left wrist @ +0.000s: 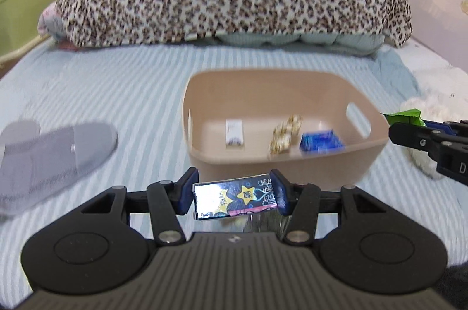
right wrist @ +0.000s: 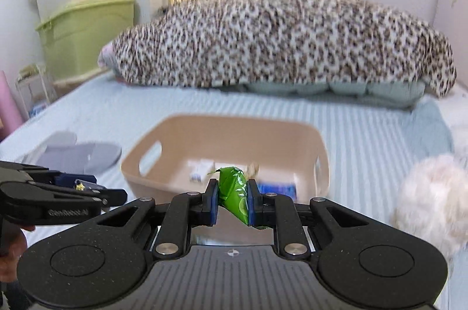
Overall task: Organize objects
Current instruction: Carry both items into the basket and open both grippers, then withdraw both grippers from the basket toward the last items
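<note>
The left gripper (left wrist: 235,197) clamps a dark blue star-printed packet (left wrist: 234,200) between its blue pads, just in front of the beige basket (left wrist: 292,160) on the striped bed sheet (left wrist: 117,93). The right gripper (right wrist: 233,200) pinches a green packet (right wrist: 235,193) on the basket's near side. Inside the basket lie a white box (left wrist: 234,133), a gold-patterned item (left wrist: 285,135) (blurred) and a blue packet (left wrist: 320,140). A grey slipper (left wrist: 52,152) rests left of it.
</note>
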A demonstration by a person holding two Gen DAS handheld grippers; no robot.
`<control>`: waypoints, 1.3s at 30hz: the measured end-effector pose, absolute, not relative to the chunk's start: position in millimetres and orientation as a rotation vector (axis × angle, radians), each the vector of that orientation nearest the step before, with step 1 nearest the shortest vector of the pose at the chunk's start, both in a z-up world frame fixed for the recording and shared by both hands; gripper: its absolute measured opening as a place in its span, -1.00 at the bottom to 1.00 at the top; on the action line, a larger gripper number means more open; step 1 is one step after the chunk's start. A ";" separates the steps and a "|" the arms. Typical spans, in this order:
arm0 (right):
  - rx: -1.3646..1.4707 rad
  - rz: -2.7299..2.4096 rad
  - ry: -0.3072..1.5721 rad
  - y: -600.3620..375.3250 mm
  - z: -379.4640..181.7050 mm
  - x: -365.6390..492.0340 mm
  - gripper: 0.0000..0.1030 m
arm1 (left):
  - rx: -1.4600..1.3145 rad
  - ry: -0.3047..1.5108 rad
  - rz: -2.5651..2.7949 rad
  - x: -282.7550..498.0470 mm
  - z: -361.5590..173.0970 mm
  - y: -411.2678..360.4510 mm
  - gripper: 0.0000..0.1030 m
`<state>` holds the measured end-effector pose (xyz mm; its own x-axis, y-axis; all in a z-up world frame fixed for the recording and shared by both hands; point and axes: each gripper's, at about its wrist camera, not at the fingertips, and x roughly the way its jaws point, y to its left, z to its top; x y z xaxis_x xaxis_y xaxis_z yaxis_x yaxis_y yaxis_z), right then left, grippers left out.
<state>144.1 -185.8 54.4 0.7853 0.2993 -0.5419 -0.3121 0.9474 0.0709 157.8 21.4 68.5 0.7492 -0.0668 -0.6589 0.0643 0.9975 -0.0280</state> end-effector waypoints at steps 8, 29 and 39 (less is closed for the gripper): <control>0.002 0.315 0.531 -174.8 67.3 180.4 -0.65 | 0.024 0.684 -0.064 210.1 77.6 6.4 0.06; -0.031 0.204 0.743 -162.1 -13.8 254.7 -0.40 | 0.117 0.770 -0.053 279.9 13.4 -14.1 0.29; -0.030 0.167 0.684 -169.4 18.1 229.0 0.69 | 0.097 0.753 -0.024 251.9 36.6 5.7 0.78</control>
